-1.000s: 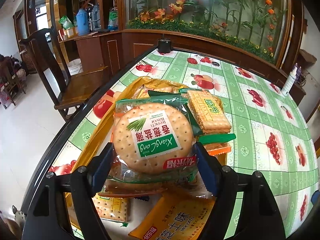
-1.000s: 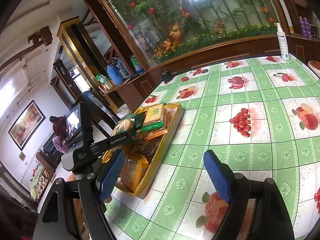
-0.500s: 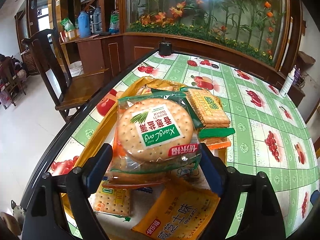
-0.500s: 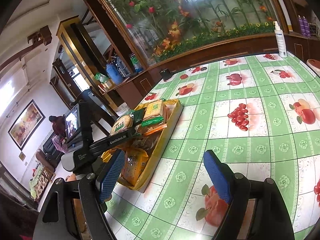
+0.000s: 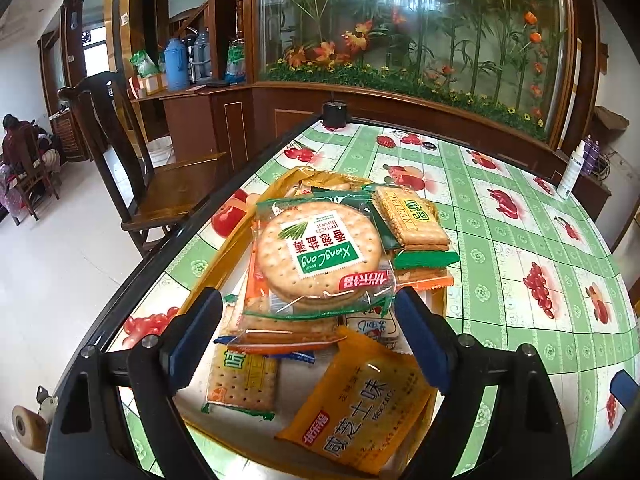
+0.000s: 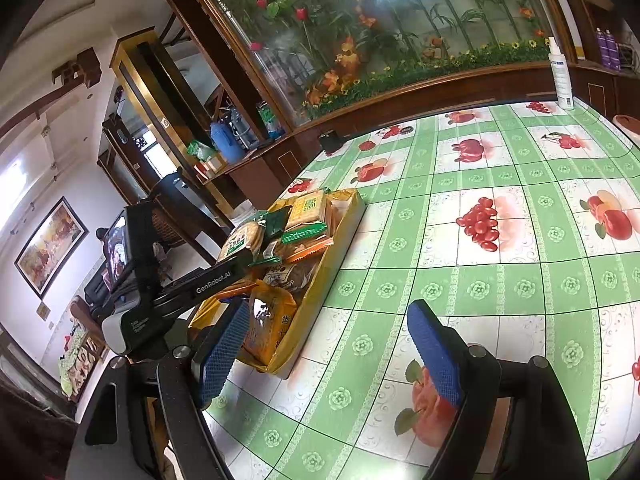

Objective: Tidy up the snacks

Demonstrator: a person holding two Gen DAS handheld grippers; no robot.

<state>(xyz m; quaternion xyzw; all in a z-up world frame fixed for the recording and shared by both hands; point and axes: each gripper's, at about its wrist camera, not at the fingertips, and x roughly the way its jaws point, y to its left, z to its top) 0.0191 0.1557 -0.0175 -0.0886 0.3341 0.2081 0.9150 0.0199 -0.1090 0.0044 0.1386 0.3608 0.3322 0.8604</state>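
Observation:
A yellow tray (image 5: 224,256) on the green fruit-print table holds several snack packs. A round cracker pack (image 5: 318,254) lies on top of the pile, with a square cracker pack (image 5: 414,220) to its right and an orange pack (image 5: 360,404) at the front. My left gripper (image 5: 308,328) is open, fingers apart just behind the round pack, not touching it. In the right wrist view the tray (image 6: 340,236) sits at the left, with the left gripper's body (image 6: 180,284) over it. My right gripper (image 6: 332,352) is open and empty above the table, to the right of the tray.
A wooden chair (image 5: 160,184) stands left of the table edge. A white spray bottle (image 6: 560,76) stands at the table's far right corner. A small black object (image 5: 335,114) sits at the far end. A glass flower display wall rises behind.
My left gripper has pulled back and away from the round cracker pack, which now lies on the pile. My right gripper has barely moved.

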